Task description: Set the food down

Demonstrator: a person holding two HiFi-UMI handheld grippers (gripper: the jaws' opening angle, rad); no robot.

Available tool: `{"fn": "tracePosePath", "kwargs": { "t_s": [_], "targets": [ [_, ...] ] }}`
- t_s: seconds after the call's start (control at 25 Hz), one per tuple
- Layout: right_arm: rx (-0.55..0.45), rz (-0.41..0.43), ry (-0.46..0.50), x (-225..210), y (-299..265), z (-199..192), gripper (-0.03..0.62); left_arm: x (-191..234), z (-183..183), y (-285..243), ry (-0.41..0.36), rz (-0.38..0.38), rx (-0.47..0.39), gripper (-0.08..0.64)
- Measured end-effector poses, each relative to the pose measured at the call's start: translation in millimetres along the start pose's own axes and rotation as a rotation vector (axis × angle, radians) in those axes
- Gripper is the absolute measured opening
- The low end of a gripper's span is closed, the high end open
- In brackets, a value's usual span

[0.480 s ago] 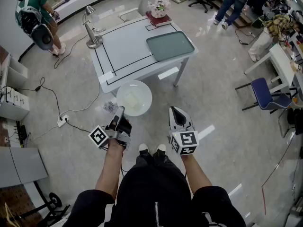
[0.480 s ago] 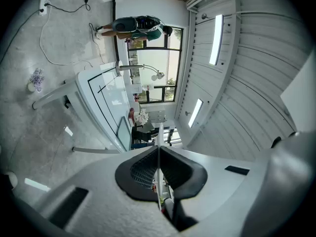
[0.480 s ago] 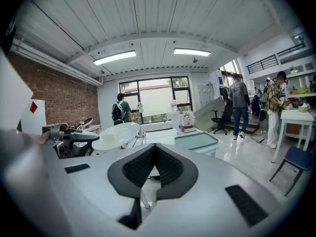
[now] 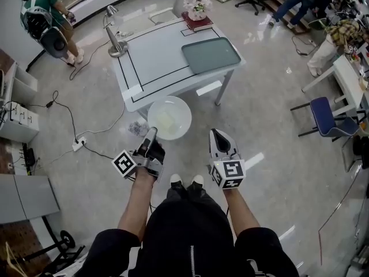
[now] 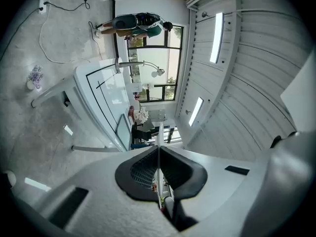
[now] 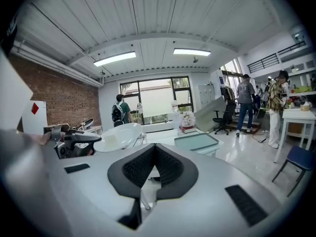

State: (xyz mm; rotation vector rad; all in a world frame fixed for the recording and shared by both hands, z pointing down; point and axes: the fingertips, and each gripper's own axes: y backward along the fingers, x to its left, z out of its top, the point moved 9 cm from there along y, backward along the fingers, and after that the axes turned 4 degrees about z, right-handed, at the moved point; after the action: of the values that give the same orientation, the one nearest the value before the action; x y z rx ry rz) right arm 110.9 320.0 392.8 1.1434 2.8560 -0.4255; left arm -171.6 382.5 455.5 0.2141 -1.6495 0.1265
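i had the left hand-held gripper [image 4: 151, 136] clenched on the near rim of a white bowl [image 4: 182, 109]. in the left gripper view the dark pads were pressed together on a thin white edge, the rim seen side-on. the food [image 4: 165, 120], a pale block, lay in the bottom of that bowl, just beyond the left gripper's tips and slightly to their right. the bowl hung in the air over the floor, in front of the near edge of the white worktop [image 4: 151, 68], touching nothing but the gripper.

the right hand-held gripper [image 4: 217, 135] was clenched too, pads meeting at the tips with nothing between them. it was level with the left one and apart from the bowl, which showed off to the left in the right gripper view.

on the worktop, a grey-green tray [image 4: 211, 54] sat at the right side, a desk lamp [image 4: 115, 42] at the far left corner and a bunch of flowers [image 4: 197, 6] at the far edge.
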Motion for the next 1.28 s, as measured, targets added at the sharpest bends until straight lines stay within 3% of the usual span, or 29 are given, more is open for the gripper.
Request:
{"fn": "tracePosePath", "kwargs": {
  "t_s": [0.52, 1.28],
  "targets": [
    [-0.029, 0.070, -0.016, -37, 5, -3, 0.009, 1, -26, -30, -0.022, 0.004, -0.013, 0.015],
    [0.005, 0.037, -0.029, -104, -15, -4, 0.009, 14, -41, -117, -0.012, 0.006, 0.031, 0.015]
  ]
}}
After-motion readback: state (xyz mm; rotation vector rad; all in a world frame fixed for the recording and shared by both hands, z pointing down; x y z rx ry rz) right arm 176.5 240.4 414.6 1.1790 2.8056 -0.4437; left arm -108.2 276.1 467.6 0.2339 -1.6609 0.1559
